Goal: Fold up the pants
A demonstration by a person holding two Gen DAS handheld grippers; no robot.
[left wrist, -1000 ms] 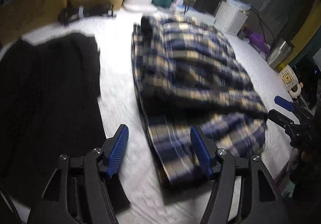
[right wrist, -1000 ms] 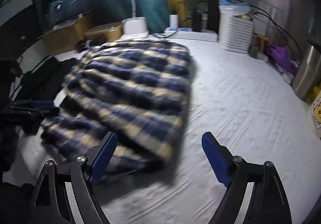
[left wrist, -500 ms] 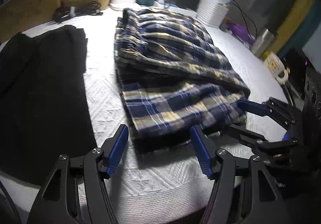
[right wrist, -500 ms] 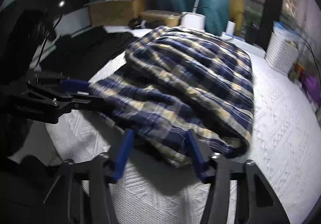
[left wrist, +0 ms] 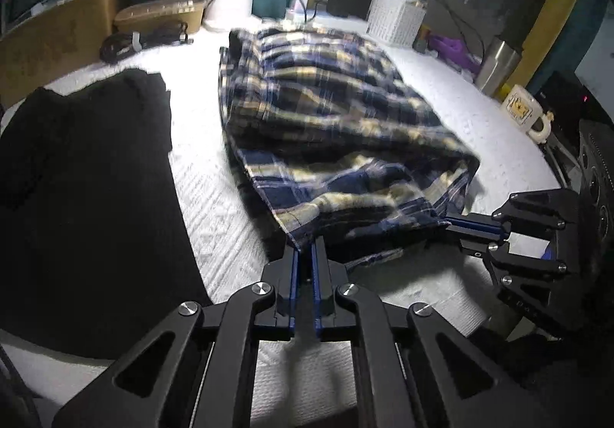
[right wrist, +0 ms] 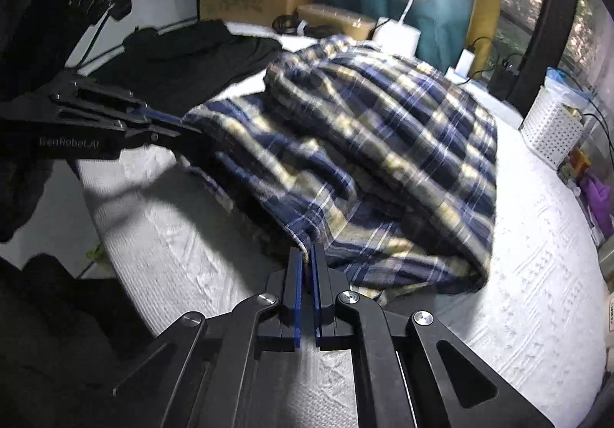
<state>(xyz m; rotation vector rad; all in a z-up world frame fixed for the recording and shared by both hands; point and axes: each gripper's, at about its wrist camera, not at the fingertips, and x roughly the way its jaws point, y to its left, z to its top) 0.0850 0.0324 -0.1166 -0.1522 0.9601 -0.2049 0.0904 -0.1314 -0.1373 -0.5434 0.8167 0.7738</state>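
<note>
Pinching plaid pants [left wrist: 330,129] hem: both tools.

A black garment [left wrist: 84,175] lies flat on the white textured surface [left wrist: 215,205]. Along the far edge stand a cardboard box [left wrist: 53,40], a tan case [left wrist: 161,12], a white perforated basket [left wrist: 397,17], a steel tumbler [left wrist: 497,65] and a cream mug [left wrist: 524,111].

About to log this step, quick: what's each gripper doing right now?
Left gripper: shut on the near edge of the plaid pants.
Right gripper: shut on the same pants' near edge.
</note>
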